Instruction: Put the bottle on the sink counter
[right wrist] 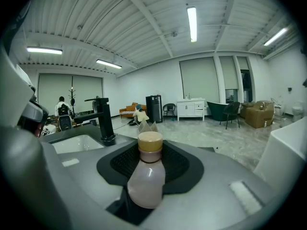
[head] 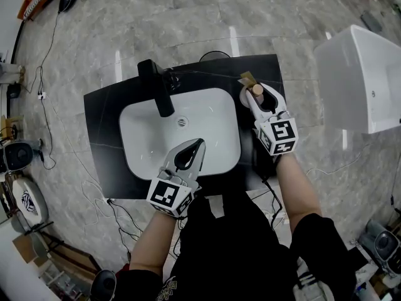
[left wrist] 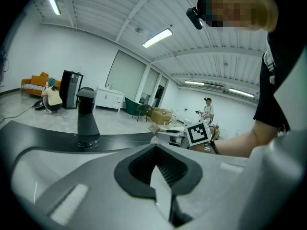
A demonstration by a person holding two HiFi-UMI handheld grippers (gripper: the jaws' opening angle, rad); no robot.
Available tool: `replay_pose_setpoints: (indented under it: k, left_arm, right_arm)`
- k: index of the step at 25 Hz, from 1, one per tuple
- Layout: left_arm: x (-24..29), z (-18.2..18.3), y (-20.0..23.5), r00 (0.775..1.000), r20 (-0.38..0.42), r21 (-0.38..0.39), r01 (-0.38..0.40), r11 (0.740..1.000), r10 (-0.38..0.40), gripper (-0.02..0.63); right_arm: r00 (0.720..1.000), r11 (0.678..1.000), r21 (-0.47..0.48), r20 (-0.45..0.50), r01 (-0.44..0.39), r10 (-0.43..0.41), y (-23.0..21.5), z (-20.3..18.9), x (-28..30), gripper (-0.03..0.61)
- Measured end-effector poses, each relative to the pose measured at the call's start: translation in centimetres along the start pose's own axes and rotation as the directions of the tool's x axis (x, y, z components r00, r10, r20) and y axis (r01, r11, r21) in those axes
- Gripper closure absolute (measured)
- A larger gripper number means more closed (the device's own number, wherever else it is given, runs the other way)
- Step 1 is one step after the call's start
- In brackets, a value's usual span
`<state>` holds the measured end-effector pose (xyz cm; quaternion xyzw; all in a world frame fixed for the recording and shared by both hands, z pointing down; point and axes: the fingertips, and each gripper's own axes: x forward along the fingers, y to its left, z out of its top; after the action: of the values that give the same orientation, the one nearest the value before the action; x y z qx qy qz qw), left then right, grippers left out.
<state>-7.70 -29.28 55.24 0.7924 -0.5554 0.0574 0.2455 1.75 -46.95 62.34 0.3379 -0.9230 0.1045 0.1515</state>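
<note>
Grey stone floor (head: 282, 17) under a black table (head: 103, 137), with a white basin (head: 150, 143) sunk in the middle and a black faucet (head: 156, 89) at the back rim.

Right tongs (head: 255, 93): clamped on the bottle (right wrist: 146, 178), pale body, tan cap, upright. Bottle position: over the table's right rear corner, beside the basin. Contact of base with table: cannot tell from any view.

Left tongs (head: 200, 143): clenched on nothing, hovering above the basin's front rim, well apart from the bottle.

Risks, as judged:
- Release before base contact: drop, tip, then a roll off the right edge or into the basin.
- Narrow strip between basin and table edge: little margin for placement, and an off-centre set-down likely to topple.
- Tan paper-like scrap (head: 248, 78) just behind the bottle: possible uneven footing, or a nudge on lowering.
- Sideways pull on withdrawal with jaws barely parted: knock-over.

Surroundings: white fixture (head: 357, 74) off to the right on the floor, out of the way. Cables (head: 276, 199) on the floor by the table front. Faucet well to the left of the bottle, no obstruction.
</note>
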Motion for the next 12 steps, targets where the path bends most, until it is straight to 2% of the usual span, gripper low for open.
replay_pose_setpoints:
  k: [12]
  left_arm:
    - [-0.72,-0.54,-0.14,1.000,-0.006,0.005,-0.003,1.000,0.003,0.614]
  right_arm:
    - [1.000,0.998,-0.054,-0.001,-0.012,0.012,0.74,-0.49,0.23,0.410]
